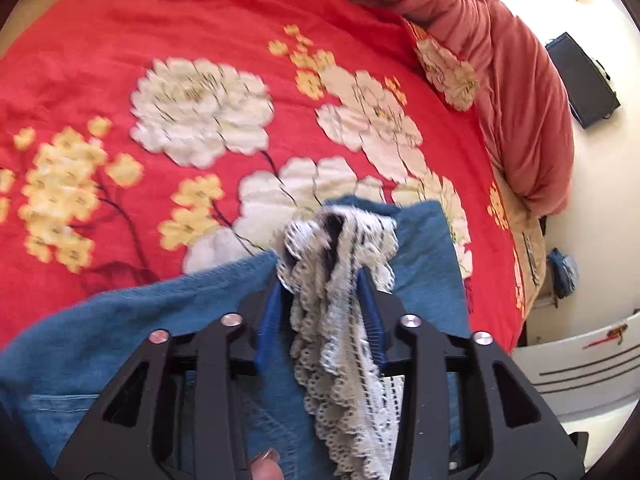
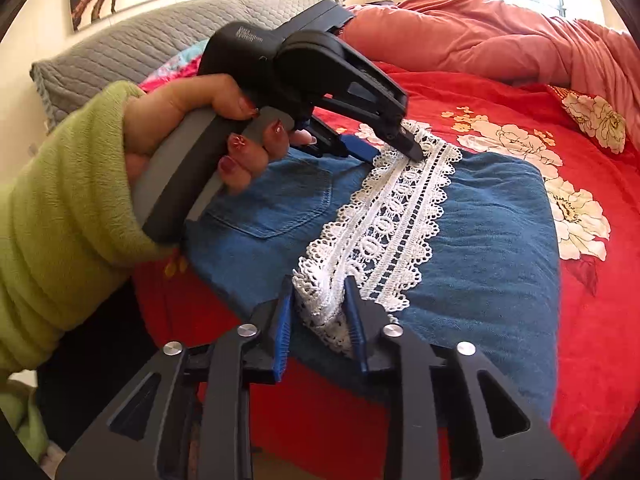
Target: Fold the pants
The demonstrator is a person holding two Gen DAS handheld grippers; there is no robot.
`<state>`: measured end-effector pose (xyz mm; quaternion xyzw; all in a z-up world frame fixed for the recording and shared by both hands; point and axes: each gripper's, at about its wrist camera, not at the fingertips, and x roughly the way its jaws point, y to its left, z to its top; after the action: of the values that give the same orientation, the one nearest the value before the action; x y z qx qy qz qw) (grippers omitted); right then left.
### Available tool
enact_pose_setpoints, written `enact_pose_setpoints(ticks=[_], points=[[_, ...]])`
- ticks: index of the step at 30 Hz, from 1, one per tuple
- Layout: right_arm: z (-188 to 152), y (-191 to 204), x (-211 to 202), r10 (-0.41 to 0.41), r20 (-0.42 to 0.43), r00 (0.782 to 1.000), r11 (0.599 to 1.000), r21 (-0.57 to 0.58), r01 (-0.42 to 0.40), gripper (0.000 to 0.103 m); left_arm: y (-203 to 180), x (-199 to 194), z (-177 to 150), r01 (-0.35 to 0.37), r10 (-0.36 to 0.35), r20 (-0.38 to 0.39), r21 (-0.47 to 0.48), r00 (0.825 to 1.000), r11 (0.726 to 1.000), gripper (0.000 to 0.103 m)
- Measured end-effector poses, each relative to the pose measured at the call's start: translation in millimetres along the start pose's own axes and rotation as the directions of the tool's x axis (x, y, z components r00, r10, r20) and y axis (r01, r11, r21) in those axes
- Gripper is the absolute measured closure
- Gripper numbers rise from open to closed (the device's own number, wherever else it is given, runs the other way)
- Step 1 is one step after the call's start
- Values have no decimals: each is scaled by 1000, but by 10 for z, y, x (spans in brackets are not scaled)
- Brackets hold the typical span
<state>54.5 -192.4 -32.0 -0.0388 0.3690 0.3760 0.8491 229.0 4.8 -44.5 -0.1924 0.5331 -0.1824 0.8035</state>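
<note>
the jeans (image 2: 480,240) lay folded near the bed's (image 2: 580,320) front edge, a white lace strip (image 2: 392,216) across them. the left tongs (image 1: 326,256) pinched the lace's far end; the right tongs (image 2: 318,308) stood narrowly parted with the near end bunched between them. best to draw the lace taut and level before folding.

Only one bit of text in view: small white print on the black housing of the left hand-held gripper (image 2: 394,145), on its top rear face just above the person's hand (image 2: 192,120) on the grip. Three short stacked lines, too small and blurred to read reliably. Nothing legible on the near hand-held gripper, the lace, the denim or the bedding. No numbers, brands or signs anywhere else.
</note>
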Motion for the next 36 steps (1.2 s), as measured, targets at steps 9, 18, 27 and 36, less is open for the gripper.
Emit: enact_pose_setpoints(ticks=[9,18,27,36], points=[[3,-472,-573,-77,118,990,988,141,60,64,-273,-694,-160,-65,43,208,104,977,992,60],[-201,-803,-443,-156,10,988,976,153,153,64,-807,-371,-846,-144,100,156,303,983,942,60],[-366,-835,-291,-132,-31,991,978,156,135,63,-611,-101,-1237,-229,214,82,272,973,935,59],[-371,-866,-318,-95,-2,995,983,155,94,54,-506,-209,-1359,-172,156,92,208,984,963,59]])
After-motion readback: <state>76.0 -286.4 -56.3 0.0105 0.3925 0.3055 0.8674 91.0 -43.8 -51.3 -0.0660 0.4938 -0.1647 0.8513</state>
